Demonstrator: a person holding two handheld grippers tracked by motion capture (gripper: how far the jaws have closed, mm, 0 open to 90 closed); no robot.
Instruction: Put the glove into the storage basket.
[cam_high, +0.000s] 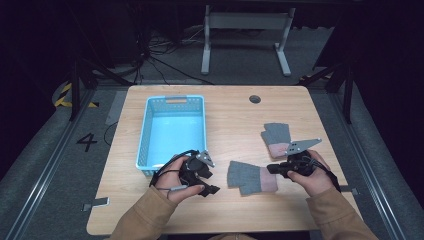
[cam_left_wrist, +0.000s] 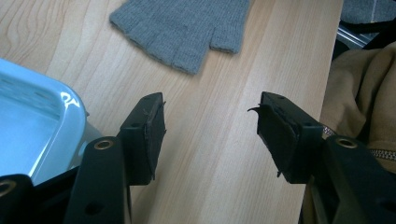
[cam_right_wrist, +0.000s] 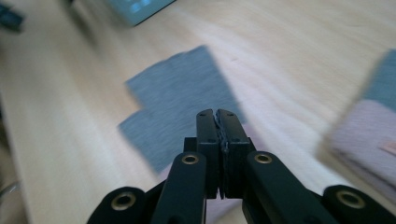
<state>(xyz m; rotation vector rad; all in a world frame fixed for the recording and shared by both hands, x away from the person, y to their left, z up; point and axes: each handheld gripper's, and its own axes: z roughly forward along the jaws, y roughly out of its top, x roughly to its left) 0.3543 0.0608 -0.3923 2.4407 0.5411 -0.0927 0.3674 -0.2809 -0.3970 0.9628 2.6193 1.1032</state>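
Judging by how things lie, you have not moved either glove yet: both sit on the wooden surface (cam_high: 230, 125), and the blue basket (cam_high: 172, 131) shows only its bare floor. If the gloves are meant for that basket, the whole job is ahead of you.

The near glove (cam_high: 251, 177), grey with a pinkish cuff, lies flat between your two hands, at the front of the surface. The far glove (cam_high: 276, 138) lies a little beyond it, toward your right, partly behind the grey plate of your right tool. They lie apart, not stacked or overlapping.

Your right claw (cam_right_wrist: 218, 114) is pressed fully together with nothing between its jaws; the right gripper view shows it poised above the near glove, clear of the cloth, with the picture blurred. It would have to spread before it could take anything.

Your left claw (cam_left_wrist: 210, 121) stands wide apart and empty, over bare wood just beside the basket's corner, with the near glove lying ahead of it and untouched.

What remains, as I read it: spread the right claw, lower it onto the near glove, likely at the cuff end closest to that hand, pinch, carry it across to the basket, then do the same for the far glove. Knit cloth is limp, so expect it to drape and drag when lifted.
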